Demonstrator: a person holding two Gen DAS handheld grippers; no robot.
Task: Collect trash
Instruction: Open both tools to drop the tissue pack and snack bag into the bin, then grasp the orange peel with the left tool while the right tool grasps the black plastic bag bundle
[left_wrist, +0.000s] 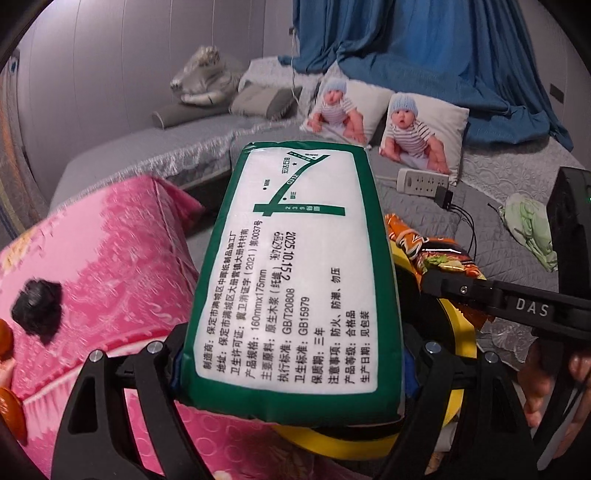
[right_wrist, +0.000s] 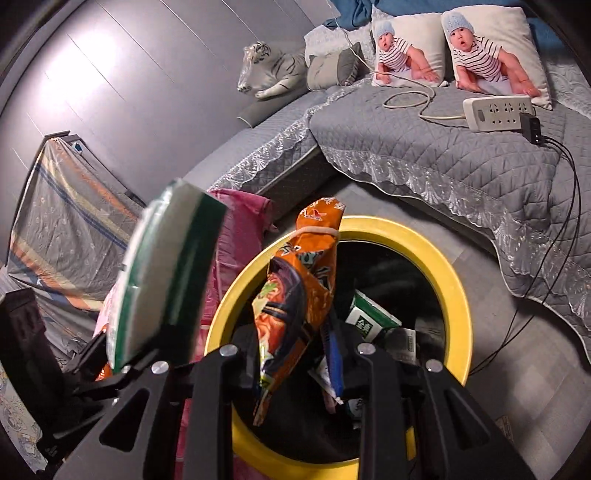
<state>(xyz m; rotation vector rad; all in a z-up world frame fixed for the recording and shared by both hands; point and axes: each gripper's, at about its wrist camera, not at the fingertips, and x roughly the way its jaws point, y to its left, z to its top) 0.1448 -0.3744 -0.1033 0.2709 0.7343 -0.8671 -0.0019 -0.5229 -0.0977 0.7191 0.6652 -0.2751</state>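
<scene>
A green-and-white tissue pack (left_wrist: 295, 273) fills the left wrist view, and my left gripper (left_wrist: 291, 354) is shut on its near end, holding it tilted up in the air. In the right wrist view the pack (right_wrist: 162, 280) hangs just left of a yellow-rimmed bin (right_wrist: 454, 295). My right gripper (right_wrist: 295, 354) is shut on a crumpled orange snack bag (right_wrist: 295, 295), which is held above the bin's opening. From the left wrist the orange bag (left_wrist: 424, 251) shows behind the pack, over the yellow rim (left_wrist: 458, 332). A green-white carton (right_wrist: 369, 321) lies inside the bin.
A pink patterned bag (left_wrist: 110, 277) stands beside the bin on the left. Behind is a grey quilted bed (right_wrist: 424, 155) with a power strip (right_wrist: 495, 110), black cables (right_wrist: 565, 206), printed pillows and a plush tiger (right_wrist: 273, 70). A crumpled green wrapper (left_wrist: 528, 229) lies on the quilt.
</scene>
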